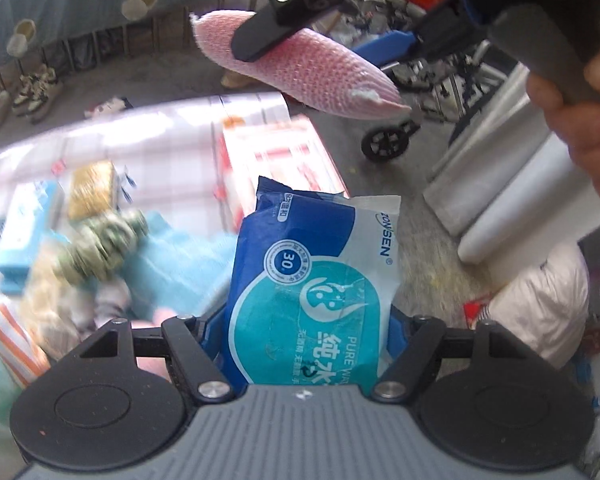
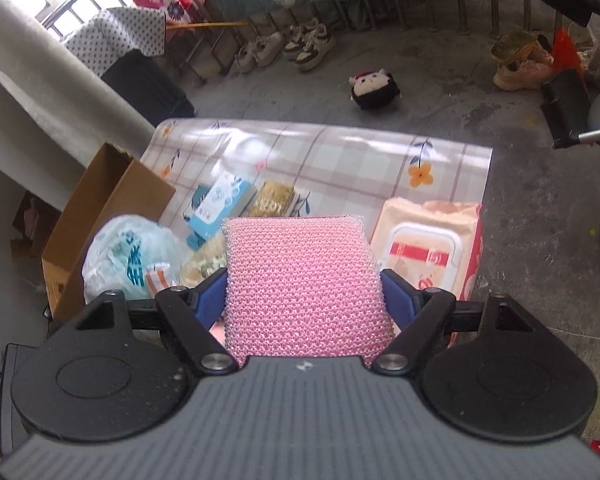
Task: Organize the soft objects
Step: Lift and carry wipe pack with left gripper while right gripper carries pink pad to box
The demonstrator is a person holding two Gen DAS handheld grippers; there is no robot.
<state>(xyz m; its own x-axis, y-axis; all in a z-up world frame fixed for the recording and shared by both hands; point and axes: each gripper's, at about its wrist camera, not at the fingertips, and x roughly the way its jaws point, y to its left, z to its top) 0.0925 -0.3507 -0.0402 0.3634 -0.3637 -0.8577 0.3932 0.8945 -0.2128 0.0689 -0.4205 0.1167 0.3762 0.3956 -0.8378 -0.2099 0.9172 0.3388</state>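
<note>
My left gripper [image 1: 312,320] is shut on a blue and teal wet-wipes pack [image 1: 316,276] and holds it above the checked mat [image 1: 148,140]. My right gripper [image 2: 304,292] is shut on a pink mesh sponge [image 2: 300,284], held above the mat [image 2: 340,152]. The sponge [image 1: 312,68] also shows at the top of the left wrist view, clamped in the right gripper [image 1: 268,36]. On the mat lie a peach wipes pack [image 2: 428,248], a blue tissue box [image 2: 216,204], a gold pack [image 2: 272,200] and a white plastic bag [image 2: 132,256].
A cardboard box [image 2: 100,216] stands at the mat's left edge. A plush doll [image 2: 374,88] and several shoes [image 2: 292,44] lie on the concrete floor beyond. White rolls [image 1: 500,184] and a pale bag [image 1: 544,300] lie to the right in the left wrist view.
</note>
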